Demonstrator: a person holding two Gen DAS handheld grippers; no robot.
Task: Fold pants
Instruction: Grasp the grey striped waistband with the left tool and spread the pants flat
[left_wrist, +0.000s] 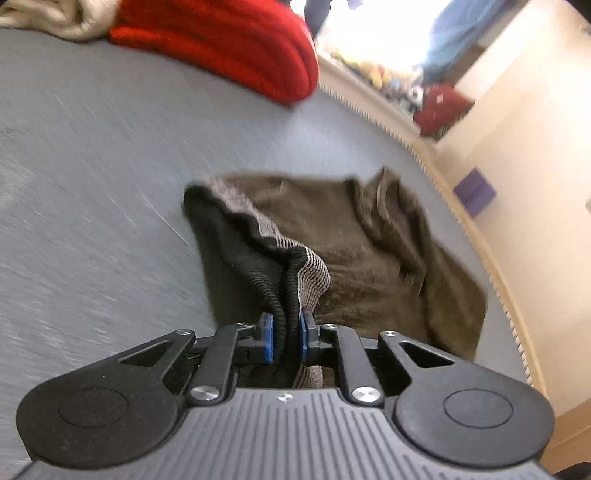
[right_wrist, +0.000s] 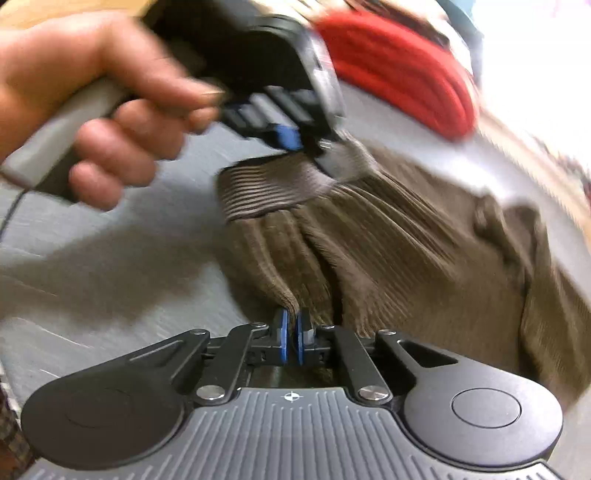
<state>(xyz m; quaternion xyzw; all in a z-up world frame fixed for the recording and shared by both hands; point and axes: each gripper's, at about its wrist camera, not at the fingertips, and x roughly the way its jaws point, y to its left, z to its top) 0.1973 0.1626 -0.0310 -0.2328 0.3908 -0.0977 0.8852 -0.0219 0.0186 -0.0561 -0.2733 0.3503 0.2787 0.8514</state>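
The pants (left_wrist: 369, 236) lie on a grey surface (left_wrist: 92, 184), close to its ribbed edge (left_wrist: 436, 173). They are brown ribbed cloth, corduroy by the look of it, with fine parallel ridges clear in the right wrist view. The waistband (right_wrist: 266, 184) is a striped elastic band, dark with pale lines; its inner face looks black in the left wrist view. The garment is bunched, with several deep creases and 1 raised fold near the far end.

The left gripper (left_wrist: 287, 338) has its blue pads (left_wrist: 267, 339) drawn narrow and pressed on the doubled waistband edge, which stands up between them. In the right wrist view this same gripper is seen from outside, gripped by a hand (right_wrist: 92, 110), its tip at the waistband.

The right gripper (right_wrist: 291, 341) is closed almost fully, its blue pads pinching a thin fold of the brown cloth at the near edge.

A red knitted item (left_wrist: 236, 44) sits on the same surface, well apart from the pants, with a beige cloth (left_wrist: 51, 18) touching it. Both views are blurred.
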